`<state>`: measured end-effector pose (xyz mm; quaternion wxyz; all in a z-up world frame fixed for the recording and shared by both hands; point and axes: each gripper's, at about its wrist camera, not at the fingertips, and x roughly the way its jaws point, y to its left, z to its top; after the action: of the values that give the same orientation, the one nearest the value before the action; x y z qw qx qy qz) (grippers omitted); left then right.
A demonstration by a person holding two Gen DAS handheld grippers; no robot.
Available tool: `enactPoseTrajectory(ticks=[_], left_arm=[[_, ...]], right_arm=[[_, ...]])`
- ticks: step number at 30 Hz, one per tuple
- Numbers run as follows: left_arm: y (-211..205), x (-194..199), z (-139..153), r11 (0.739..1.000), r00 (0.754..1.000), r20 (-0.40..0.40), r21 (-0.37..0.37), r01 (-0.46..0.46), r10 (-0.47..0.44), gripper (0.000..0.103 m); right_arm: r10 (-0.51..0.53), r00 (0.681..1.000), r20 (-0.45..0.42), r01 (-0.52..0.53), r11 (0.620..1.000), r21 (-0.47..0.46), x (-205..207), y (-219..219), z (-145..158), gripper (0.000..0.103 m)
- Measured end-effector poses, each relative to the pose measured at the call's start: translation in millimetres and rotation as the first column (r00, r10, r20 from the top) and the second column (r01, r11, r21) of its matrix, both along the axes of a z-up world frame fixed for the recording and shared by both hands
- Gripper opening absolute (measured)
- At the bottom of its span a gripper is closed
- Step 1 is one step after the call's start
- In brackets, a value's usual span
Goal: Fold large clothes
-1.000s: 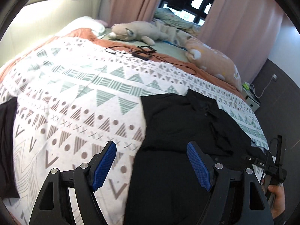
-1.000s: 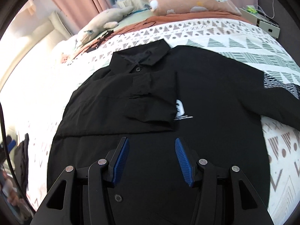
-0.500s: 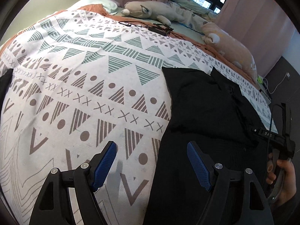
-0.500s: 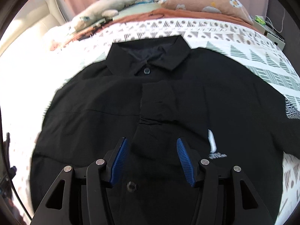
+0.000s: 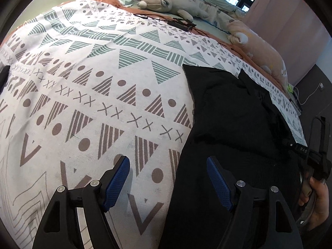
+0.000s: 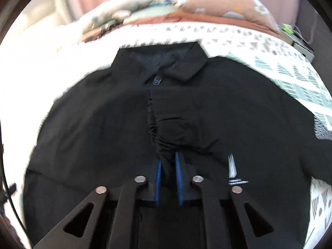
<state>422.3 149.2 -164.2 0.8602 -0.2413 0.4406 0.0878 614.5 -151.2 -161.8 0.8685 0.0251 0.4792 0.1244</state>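
Observation:
A black collared shirt [image 6: 238,103] lies front up on the patterned bedspread [image 5: 103,83], its collar [image 6: 166,62] toward the pillows, one sleeve folded across the chest. My right gripper [image 6: 167,161] is shut on the end of that folded sleeve [image 6: 166,145] near the shirt's middle; this view is motion-blurred. The shirt [image 5: 228,124] fills the right side of the left wrist view. My left gripper [image 5: 168,178] is open and empty, low over the shirt's left edge, one finger over bedspread, the other over black cloth. The right gripper's handle and hand [image 5: 317,176] show at the far right.
Plush toys [image 5: 170,2] and a peach pillow [image 5: 259,47] lie at the head of the bed, with black cables and a small device [image 5: 182,23] in front of them. A dark garment [image 5: 3,76] lies at the bed's left edge. Pink curtains hang behind.
My right gripper has moved forward over the shirt and shut on the folded sleeve. My left gripper stayed open and came lower and closer to the shirt's left edge.

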Motion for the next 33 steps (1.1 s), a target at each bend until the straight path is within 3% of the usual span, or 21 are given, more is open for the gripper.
enactPoseTrajectory(ticks=[4,8,9,12,13,20,22,26,30,33], left_arm=[[-5,-4,5,1.0,1.0,0.024,0.006,0.015,-0.015,0.077],[-8,-6,6,0.999,0.999,0.027,0.029,0.032,-0.033,0.077],[-6,-7,6,0.999,0.999,0.027,0.028,0.031,-0.031,0.077],[-2,-9,7,1.0,0.999,0.035,0.013,0.022,-0.023,0.077],[-1,-8,8,1.0,0.999,0.038,0.009,0.019,-0.02,0.077],[-5,3,2,0.999,0.998,0.04,-0.021,0.041,-0.04,0.077],[-6,10,-1,0.998,0.998,0.046,-0.047,0.048,-0.046,0.077],[-8,28,-7,0.999,0.999,0.033,-0.015,0.041,-0.04,0.073],[-6,44,-24,0.998,0.998,-0.026,-0.037,0.055,-0.056,0.038],[-7,50,-28,0.998,0.997,-0.026,-0.015,0.067,-0.067,0.035]], right_arm=[[-0.08,0.996,0.031,0.078,0.994,0.075,-12,-53,30,0.008],[-0.205,0.979,0.001,0.204,0.975,0.092,-21,-111,40,0.011],[-0.237,0.971,-0.01,0.237,0.966,0.103,-25,-128,42,0.019],[-0.32,0.947,-0.019,0.319,0.932,0.174,-39,-171,45,0.06],[-0.338,0.941,-0.025,0.336,0.921,0.197,-43,-181,44,0.064],[-0.323,0.935,-0.148,0.355,0.881,0.314,-32,-201,10,0.064],[-0.303,0.937,-0.176,0.345,0.883,0.319,-29,-193,-3,0.064],[-0.25,0.947,-0.2,0.306,0.891,0.335,-12,-176,-28,0.062],[-0.217,0.946,-0.24,0.292,0.892,0.345,3,-167,-47,0.024],[-0.225,0.95,-0.217,0.288,0.899,0.329,7,-164,-49,0.021]])
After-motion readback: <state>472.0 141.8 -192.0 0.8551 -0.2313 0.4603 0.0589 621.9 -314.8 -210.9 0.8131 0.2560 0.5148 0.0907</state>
